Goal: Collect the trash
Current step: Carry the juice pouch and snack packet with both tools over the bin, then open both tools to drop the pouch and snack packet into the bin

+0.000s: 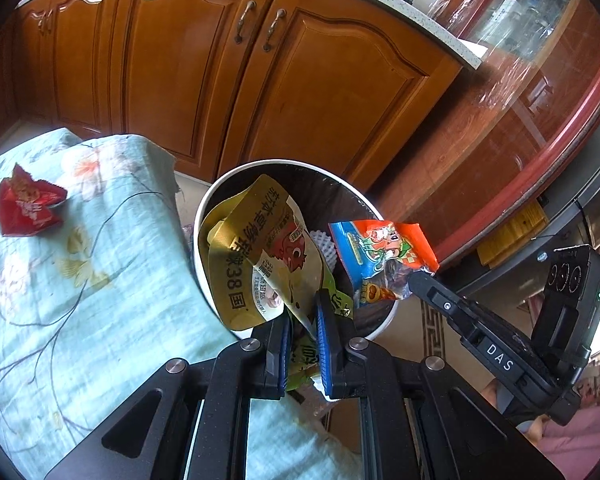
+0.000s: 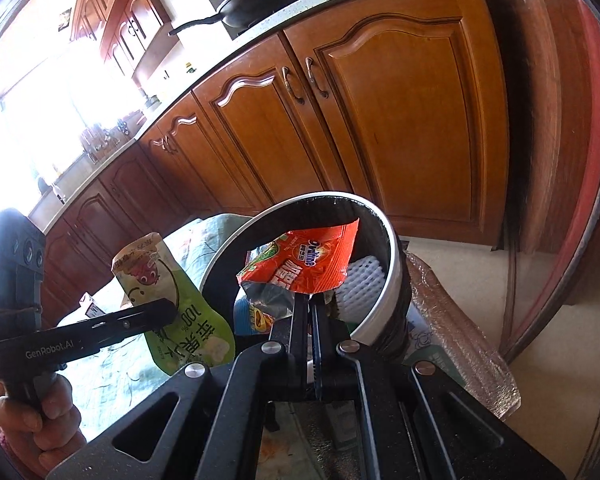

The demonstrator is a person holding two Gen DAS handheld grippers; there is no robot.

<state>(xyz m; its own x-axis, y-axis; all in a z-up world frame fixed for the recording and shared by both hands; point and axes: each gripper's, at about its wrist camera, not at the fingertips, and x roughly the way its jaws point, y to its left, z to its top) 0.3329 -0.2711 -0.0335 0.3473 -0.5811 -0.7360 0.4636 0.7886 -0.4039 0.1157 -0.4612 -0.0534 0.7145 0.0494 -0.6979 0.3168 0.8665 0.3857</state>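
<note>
My left gripper (image 1: 305, 312) is shut on the lower end of a gold and green drink pouch (image 1: 260, 252), held over the near rim of a round white trash bin (image 1: 204, 208) with a dark liner. My right gripper (image 2: 308, 302) is shut on an orange and blue snack wrapper (image 2: 304, 264) above the bin's (image 2: 392, 264) opening. Each view shows the other gripper: the right one (image 1: 414, 280) with its wrapper (image 1: 380, 256), the left one (image 2: 172, 310) with the green pouch (image 2: 172, 296). A white foam net (image 2: 360, 284) lies inside the bin.
A crumpled red wrapper (image 1: 28, 204) lies on the flowered pale-green cloth (image 1: 100, 280) left of the bin. Wooden cabinet doors (image 1: 220, 80) stand behind it. A plastic-wrapped roll (image 2: 460, 320) lies on the floor to the right, beside a red-edged round table (image 1: 540, 132). A hand (image 2: 40, 420) grips the left tool.
</note>
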